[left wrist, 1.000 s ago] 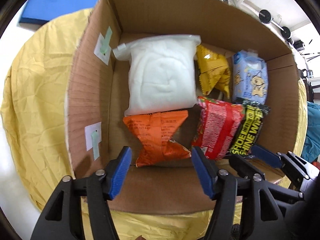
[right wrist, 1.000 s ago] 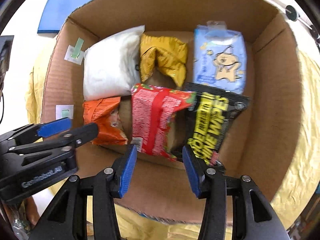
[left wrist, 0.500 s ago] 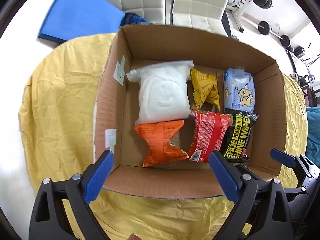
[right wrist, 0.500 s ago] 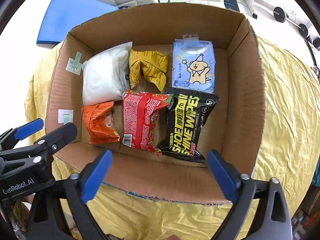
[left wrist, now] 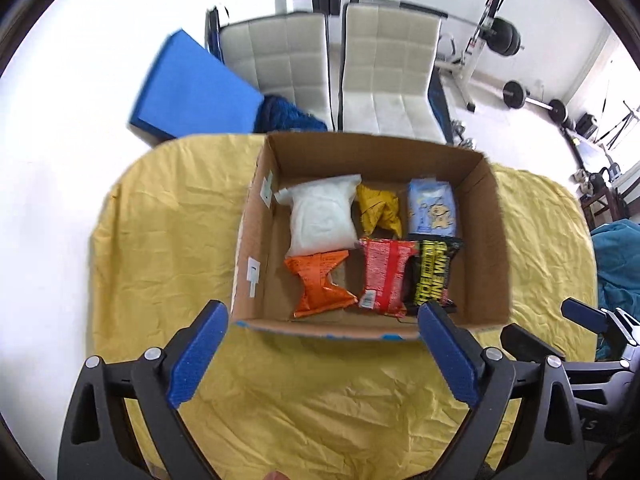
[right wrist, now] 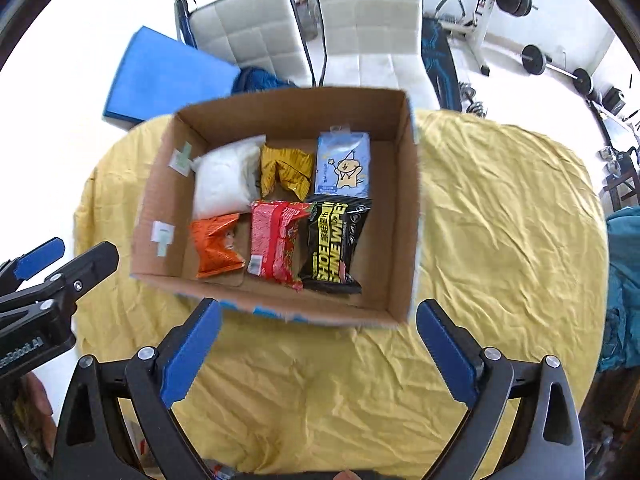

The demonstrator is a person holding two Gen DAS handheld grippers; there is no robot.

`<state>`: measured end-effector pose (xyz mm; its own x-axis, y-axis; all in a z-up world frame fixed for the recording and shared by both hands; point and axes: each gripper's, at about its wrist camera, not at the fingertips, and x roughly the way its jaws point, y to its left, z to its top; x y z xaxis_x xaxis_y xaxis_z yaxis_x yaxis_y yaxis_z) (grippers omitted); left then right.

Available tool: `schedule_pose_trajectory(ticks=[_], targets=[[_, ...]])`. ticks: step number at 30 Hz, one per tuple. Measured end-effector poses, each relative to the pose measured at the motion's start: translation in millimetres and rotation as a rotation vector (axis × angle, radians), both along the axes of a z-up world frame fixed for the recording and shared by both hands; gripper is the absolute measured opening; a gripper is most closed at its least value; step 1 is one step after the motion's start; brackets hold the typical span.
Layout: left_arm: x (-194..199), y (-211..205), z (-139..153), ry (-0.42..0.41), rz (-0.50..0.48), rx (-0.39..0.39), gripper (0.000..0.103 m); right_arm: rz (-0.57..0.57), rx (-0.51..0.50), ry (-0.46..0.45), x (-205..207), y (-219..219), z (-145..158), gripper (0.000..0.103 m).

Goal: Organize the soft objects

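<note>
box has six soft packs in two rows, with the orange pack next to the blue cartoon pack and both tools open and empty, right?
Not quite: the orange pack sits beside the red pack, below the white pouch. The blue cartoon pack is in the opposite corner of the box, as the right wrist view shows. The rest holds.

We are seeing six soft packs lying inside an open cardboard box [right wrist: 404,208] at the frame's centre. Along the far row are lying a white pouch [right wrist: 226,184], a crumpled yellow bag [right wrist: 286,170] and a pale blue cartoon pack [right wrist: 344,164]. Along the near row are lying an orange bag [right wrist: 216,246] pinched at its middle, a red packet [right wrist: 276,238] and a black wipes pack [right wrist: 334,244] with yellow lettering, the last two overlapping.
</note>
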<state>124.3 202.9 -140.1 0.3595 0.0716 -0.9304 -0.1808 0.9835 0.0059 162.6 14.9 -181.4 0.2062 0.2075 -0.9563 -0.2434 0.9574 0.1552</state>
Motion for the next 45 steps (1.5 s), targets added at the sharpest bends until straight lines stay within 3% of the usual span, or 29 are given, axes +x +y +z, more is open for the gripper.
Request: schedule_pose_trajectory(ticks=[9,19,29,45], targets=[[-57.6,-24.3,86.8,-0.142,-0.031,0.014,0.097,-0.010,0.050,-0.171,-72.1,-39.9,107.3,0.100],[-99.3,-34.9,148.1,-0.236,-0.022,0.015,0.097,-0.025,0.084,-0.263,-126.3,-67.2,183.5,0.100],[-120.1,-44.2,162.0,-0.246,-0.025,0.009,0.097,-0.031,0.074,-0.312,-152.0,-69.6,212.2,0.100],[-132.6,-39.7,153.8,-0.218,0.001,0.010,0.097,-0.075,0.009,-0.337,-157.9,-70.1,216.9,0.100]])
